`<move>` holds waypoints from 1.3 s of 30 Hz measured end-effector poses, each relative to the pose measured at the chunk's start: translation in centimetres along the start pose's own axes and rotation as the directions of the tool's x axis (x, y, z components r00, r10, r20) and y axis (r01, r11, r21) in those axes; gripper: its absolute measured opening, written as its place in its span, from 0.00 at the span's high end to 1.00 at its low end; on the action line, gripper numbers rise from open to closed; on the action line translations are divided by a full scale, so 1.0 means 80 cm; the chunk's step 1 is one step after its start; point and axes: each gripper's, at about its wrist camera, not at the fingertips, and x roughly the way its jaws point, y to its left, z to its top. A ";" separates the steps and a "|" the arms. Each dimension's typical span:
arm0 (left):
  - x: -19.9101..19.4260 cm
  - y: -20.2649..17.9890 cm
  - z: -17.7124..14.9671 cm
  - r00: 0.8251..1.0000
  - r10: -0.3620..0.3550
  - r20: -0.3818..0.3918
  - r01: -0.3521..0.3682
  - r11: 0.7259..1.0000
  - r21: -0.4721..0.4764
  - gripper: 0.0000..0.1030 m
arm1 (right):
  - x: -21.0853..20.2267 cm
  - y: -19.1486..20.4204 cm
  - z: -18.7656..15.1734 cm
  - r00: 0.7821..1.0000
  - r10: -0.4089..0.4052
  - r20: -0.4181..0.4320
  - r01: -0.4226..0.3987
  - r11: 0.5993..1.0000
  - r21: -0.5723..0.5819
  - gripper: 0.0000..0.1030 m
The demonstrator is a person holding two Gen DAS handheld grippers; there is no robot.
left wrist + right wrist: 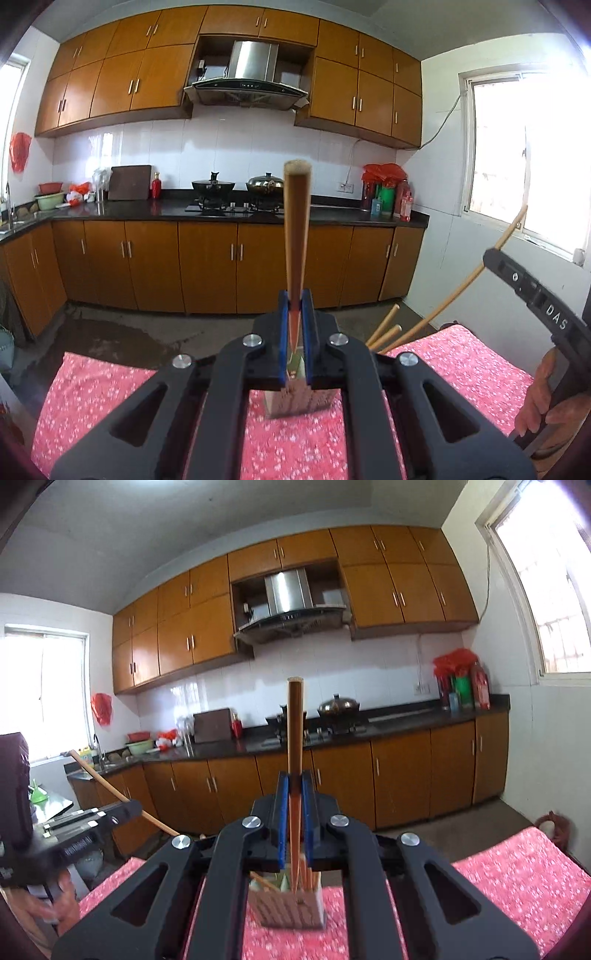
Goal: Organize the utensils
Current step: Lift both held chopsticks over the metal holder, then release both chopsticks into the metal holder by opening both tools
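My left gripper [296, 306] is shut on a brown wooden chopstick [295, 229] that stands upright above a brown slotted utensil holder [295, 400] on the pink floral cloth. My right gripper [295, 786] is shut on another brown chopstick [295, 734], also upright, its lower end inside the utensil holder [286, 908] among other sticks. The right gripper [532, 291] shows at the right of the left wrist view with its chopstick [476, 271] slanting. The left gripper [92, 823] shows at the left of the right wrist view with its chopstick [110, 794].
The pink floral tablecloth [110, 391] covers the table under both grippers. Two more stick ends [386, 326] poke up beside the holder. Beyond the table are a bare floor, wooden cabinets, a dark counter with pots [266, 183] and a window [524, 155] at right.
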 end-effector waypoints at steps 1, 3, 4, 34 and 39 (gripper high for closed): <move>0.006 -0.001 0.002 1.000 0.000 -0.003 0.000 1.000 0.001 0.92 | 0.005 0.001 0.000 1.000 -0.001 0.004 0.001 1.000 -0.001 0.92; 0.021 -0.001 0.003 1.000 0.003 -0.012 -0.003 1.000 -0.001 0.92 | 0.021 0.003 -0.001 1.000 0.000 0.009 0.000 1.000 0.004 0.92; 0.027 0.000 0.002 1.000 0.004 -0.018 -0.004 1.000 -0.004 0.92 | 0.026 0.002 -0.002 1.000 -0.001 0.010 0.001 1.000 0.008 0.92; 0.107 0.049 -0.032 0.996 -0.025 -0.080 0.017 0.995 -0.096 0.85 | 0.086 -0.007 -0.049 0.993 -0.011 -0.121 0.013 1.000 0.016 0.70; 0.077 0.058 -0.030 0.999 0.003 -0.054 -0.009 0.993 -0.114 0.72 | 0.056 -0.005 -0.045 0.995 -0.020 -0.099 0.020 1.000 -0.001 0.53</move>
